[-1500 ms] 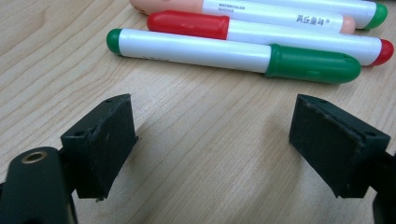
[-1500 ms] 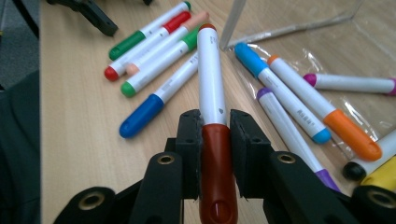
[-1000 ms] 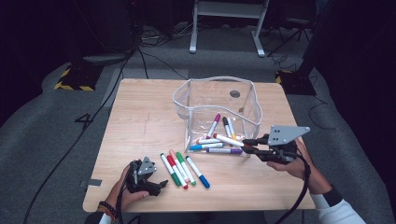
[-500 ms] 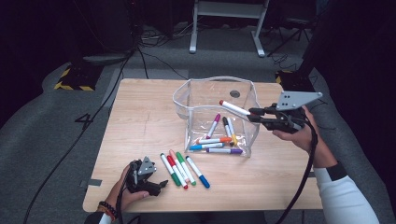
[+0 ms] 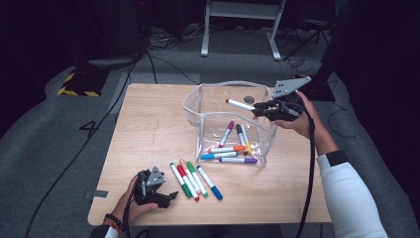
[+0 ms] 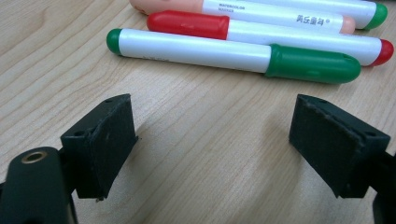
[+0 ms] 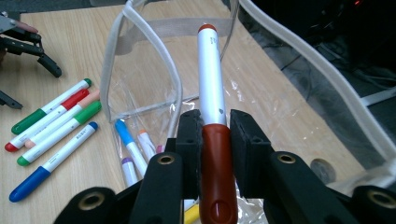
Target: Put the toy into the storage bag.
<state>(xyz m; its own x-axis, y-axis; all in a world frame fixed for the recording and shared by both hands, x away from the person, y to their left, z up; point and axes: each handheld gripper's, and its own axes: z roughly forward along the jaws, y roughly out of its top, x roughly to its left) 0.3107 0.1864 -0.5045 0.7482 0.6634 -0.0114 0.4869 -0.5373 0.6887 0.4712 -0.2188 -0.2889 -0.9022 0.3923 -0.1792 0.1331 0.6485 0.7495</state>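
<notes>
Two grippers are working: right gripper (image 5: 261, 107) is clamping a red-capped marker (image 5: 240, 104) above the clear pouch's rim (image 5: 192, 94); left gripper (image 5: 166, 197), jaws apart, is resting at the surface's (image 5: 148, 129) seven o'clock edge.

floor: grey carpet (image 5: 59, 148) — dark room | white stand (image 5: 242, 25) | cables (image 5: 163, 59)

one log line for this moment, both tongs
right tongs: shut on brown marker above clear pouch | left tongs: open, near green marker

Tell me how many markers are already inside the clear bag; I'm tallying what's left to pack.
6 in the clear bag: purple, black and yellow towards the back, orange, light blue and violet in front. Overlaps may hide more.
</notes>
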